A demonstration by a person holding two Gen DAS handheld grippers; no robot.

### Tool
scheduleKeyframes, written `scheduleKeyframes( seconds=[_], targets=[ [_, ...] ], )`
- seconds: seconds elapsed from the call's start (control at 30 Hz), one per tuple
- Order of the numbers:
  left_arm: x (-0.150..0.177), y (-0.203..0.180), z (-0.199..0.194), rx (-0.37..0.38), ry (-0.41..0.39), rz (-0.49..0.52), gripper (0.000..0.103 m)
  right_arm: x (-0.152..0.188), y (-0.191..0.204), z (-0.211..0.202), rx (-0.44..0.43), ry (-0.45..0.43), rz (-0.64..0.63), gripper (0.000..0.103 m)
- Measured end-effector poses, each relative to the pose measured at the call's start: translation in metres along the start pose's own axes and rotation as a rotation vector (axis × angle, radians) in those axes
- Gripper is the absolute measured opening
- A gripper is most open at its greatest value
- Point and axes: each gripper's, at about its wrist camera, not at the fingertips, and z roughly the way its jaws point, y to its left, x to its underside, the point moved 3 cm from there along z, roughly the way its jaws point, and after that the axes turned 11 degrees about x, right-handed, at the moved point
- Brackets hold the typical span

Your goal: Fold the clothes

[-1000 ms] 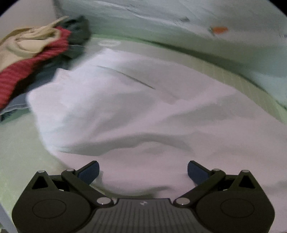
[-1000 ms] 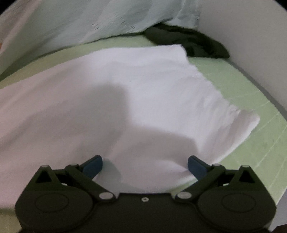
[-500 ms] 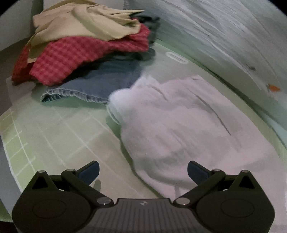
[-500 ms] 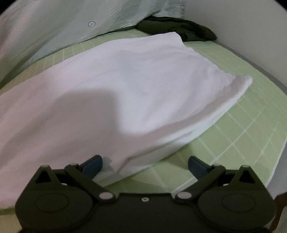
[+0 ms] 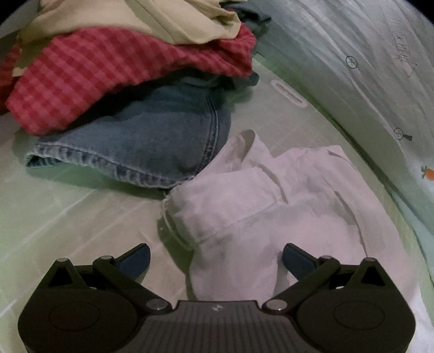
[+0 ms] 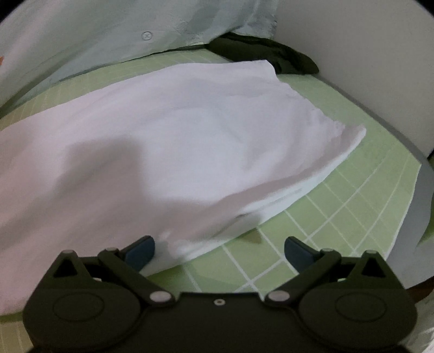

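A white garment (image 5: 284, 206) lies spread on the green grid mat (image 5: 67, 211); its hemmed, bunched end sits just ahead of my left gripper (image 5: 215, 260). That gripper is open, its blue-tipped fingers straddling the cloth's near edge without closing on it. In the right wrist view the same white garment (image 6: 176, 141) stretches across the mat (image 6: 352, 195), its corner reaching right. My right gripper (image 6: 219, 251) is open too, hovering at the garment's near edge, with the left finger (image 6: 141, 251) beside the cloth and the right finger over bare mat.
A heap of clothes sits beyond the white garment on the left: blue jeans (image 5: 152, 141), a red checked piece (image 5: 122, 76), a beige one (image 5: 130, 19). A pale printed sheet (image 5: 366, 68) lines the back. A dark garment (image 6: 265, 54) lies at the far right corner by a white wall (image 6: 366, 54).
My left gripper swung left and pulled back, bringing the garment's bunched end and the clothes heap into view. My right gripper drew back to the garment's near edge, exposing more mat.
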Motion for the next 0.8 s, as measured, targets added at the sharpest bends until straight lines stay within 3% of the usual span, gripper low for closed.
scheduleKeyframes(
  seconds=[0.1,0.13,0.17,0.27,0.3,0.43,0.57,0.8],
  targets=[
    [-0.006,0.002,0.001,0.004,-0.022,0.001,0.082,0.001,0.003,-0.004,0.001,-0.005,-0.015,0.103],
    [-0.010,0.004,0.001,0.017,-0.018,-0.027,0.061,0.001,0.004,-0.006,0.001,-0.006,-0.021,0.103],
    [-0.013,0.006,0.000,0.032,-0.013,-0.057,0.049,0.002,0.004,-0.006,-0.006,-0.006,-0.020,0.103],
    [-0.023,0.006,-0.005,0.054,-0.030,-0.106,0.030,0.003,0.001,-0.005,-0.033,-0.018,-0.019,0.103],
    [-0.025,0.005,-0.007,0.057,-0.041,-0.115,0.027,0.002,-0.001,-0.004,-0.041,-0.022,-0.018,0.103],
    [-0.020,-0.036,-0.038,0.053,-0.138,0.058,0.020,-0.001,-0.011,0.001,-0.064,-0.037,-0.017,0.103],
    [-0.009,-0.085,-0.064,0.076,-0.196,0.164,0.020,-0.005,-0.030,0.010,-0.078,-0.048,-0.014,0.103],
    [0.040,-0.192,-0.088,0.165,-0.268,0.341,0.020,-0.025,-0.078,0.033,-0.086,-0.054,0.001,0.103]
  ],
)
